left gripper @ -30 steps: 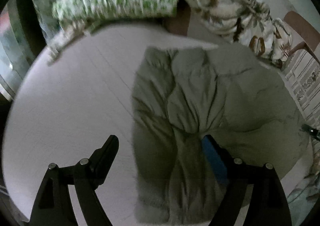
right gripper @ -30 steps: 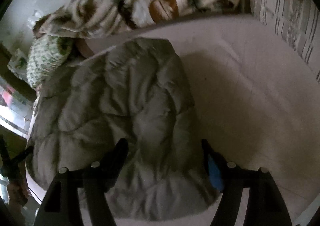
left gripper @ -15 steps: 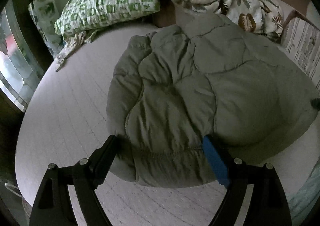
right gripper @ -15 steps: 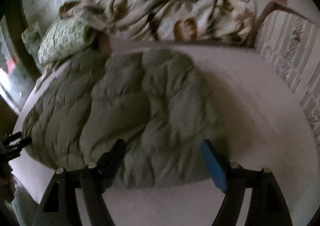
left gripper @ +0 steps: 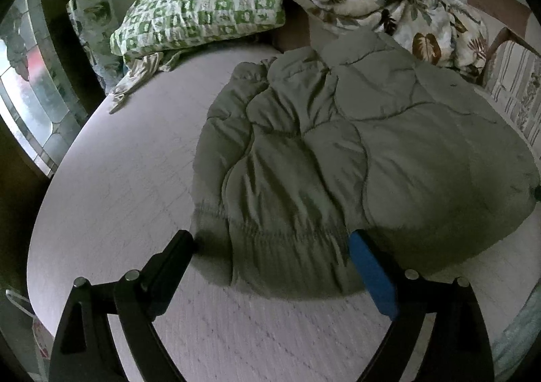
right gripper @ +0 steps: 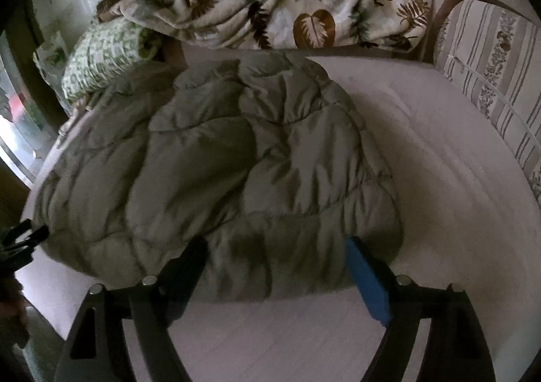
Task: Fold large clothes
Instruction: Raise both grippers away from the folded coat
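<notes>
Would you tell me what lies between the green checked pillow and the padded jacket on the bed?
Only bare sheet. The left wrist view shows it between the pillow and the jacket; a floral blanket lies behind both.

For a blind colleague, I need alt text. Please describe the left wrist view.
A puffy olive-green quilted jacket lies crumpled on a pale bed sheet, its ribbed hem between the opening jaws of the left gripper, whose pads do not press on it. Behind lie a green-and-white checked pillow and a leaf-print blanket.
</notes>
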